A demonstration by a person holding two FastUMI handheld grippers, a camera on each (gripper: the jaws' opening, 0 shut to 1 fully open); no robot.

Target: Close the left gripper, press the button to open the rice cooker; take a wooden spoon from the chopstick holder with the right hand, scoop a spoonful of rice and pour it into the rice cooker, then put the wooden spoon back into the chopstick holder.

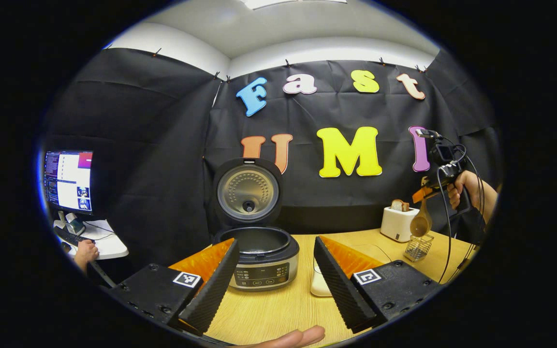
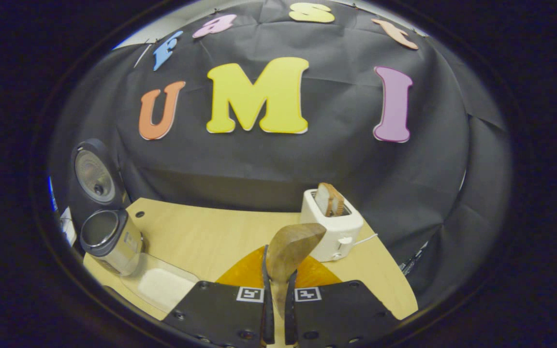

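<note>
Wooden spoon [image 2: 288,251] is clamped by its handle between both fingers of my right gripper [image 2: 278,299], bowl end sticking up and forward; in the left gripper view the same spoon [image 1: 420,223] hangs bowl-down from that gripper, just above the wire chopstick holder [image 1: 417,248]. Can't tell if the bowl carries any rice, too small and turned away. Rice cooker [image 1: 264,256] sits with its lid [image 1: 248,192] swung fully up, inner pot exposed, so I'd call the button press done. Whether rice is already in the pot I cannot tell; the inside reads dark. My left gripper [image 1: 273,285] is spread wide open, fingers either side of the cooker front, gripping nothing. White rice dish [image 2: 162,286] lies on a clear tray beside the cooker, near my side of the table [image 2: 201,232]. Toaster [image 2: 334,227] with a bread slice stands behind the holder. My guess: spoon is either freshly pulled out or about to go back; given its spot over the holder, scoop and pour could be either pending or finished, can't settle it. A monitor [image 1: 68,180] sits off to the left side.
</note>
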